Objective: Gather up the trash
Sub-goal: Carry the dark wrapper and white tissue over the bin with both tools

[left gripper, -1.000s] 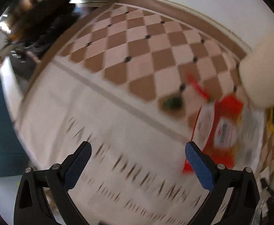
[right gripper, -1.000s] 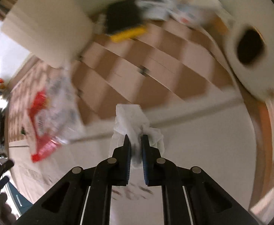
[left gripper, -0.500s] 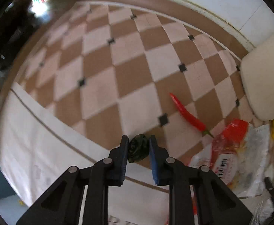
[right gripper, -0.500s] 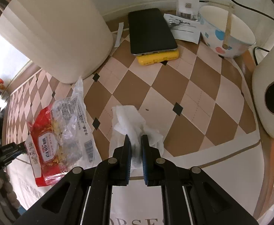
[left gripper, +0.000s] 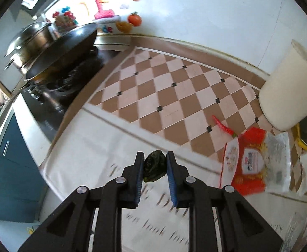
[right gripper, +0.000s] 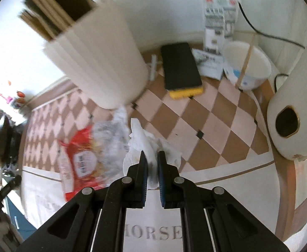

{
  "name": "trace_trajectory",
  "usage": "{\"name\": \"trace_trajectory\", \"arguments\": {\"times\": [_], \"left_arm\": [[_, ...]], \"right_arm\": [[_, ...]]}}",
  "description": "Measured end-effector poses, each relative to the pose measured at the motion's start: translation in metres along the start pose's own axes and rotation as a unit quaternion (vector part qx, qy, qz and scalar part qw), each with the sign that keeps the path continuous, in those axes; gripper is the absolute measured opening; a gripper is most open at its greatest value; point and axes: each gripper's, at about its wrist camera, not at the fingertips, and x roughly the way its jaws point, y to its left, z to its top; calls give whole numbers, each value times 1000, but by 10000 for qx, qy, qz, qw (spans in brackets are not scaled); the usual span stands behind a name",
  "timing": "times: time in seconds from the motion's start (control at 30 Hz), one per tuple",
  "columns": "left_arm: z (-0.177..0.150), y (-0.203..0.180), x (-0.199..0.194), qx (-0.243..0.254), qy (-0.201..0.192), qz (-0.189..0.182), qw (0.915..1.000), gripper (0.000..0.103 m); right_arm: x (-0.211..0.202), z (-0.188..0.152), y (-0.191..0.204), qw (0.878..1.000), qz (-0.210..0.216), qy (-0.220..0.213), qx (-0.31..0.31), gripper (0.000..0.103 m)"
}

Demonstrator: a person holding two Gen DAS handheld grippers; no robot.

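Note:
My left gripper [left gripper: 153,157] is shut on a small dark green scrap [left gripper: 154,166] and holds it above the white printed cloth [left gripper: 103,147]. My right gripper [right gripper: 152,157] is shut on a crumpled white tissue [right gripper: 145,140] lifted above the checkered counter. A red and clear snack bag [left gripper: 256,159] lies flat on the counter to the right of the left gripper; it also shows in the right wrist view [right gripper: 90,157], left of the tissue. A red chilli [left gripper: 223,127] lies just beyond the bag.
A wok and steel pot [left gripper: 54,44] sit on the stove at far left. A cream utensil holder [right gripper: 103,67] stands behind the bag. A black phone on a yellow sponge [right gripper: 180,71], a white bowl [right gripper: 247,69] and a paper roll [right gripper: 289,117] stand at right.
My left gripper closed on the green scrap on the tiles, then lifted it back over the white cloth. My right gripper kept hold of the tissue and rose a little.

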Motion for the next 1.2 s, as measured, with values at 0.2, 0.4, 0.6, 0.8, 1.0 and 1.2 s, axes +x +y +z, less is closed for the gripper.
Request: {"name": "trace_trajectory", "arguments": {"times": [0.2,0.4,0.6,0.8,1.0,1.2], "left_arm": [[-35,58,-32,-327,-125,47,9994,18],[-84,133,-66,-787,-215,237,9964,18],[-147,227,-90,-1412,-193,560,9882,18],[-227,327,-88,-2221,86,907,9708,18],[-311,407,-46,-3103,685,1130,9414,18],[-404,475,47,-4051,1345,1133,8972,18]], "right_arm": [[-45,-11,54,9979,411,-256,-425,9],[-79,-57,137,9896,968,-202,-1044,9],[-98,-136,232,9710,1545,111,-1819,9],[-97,-256,336,9374,1929,719,-2808,9],[-58,-387,408,8943,2047,1463,-3702,9],[28,-519,459,8429,1934,2253,-4487,9]]}}
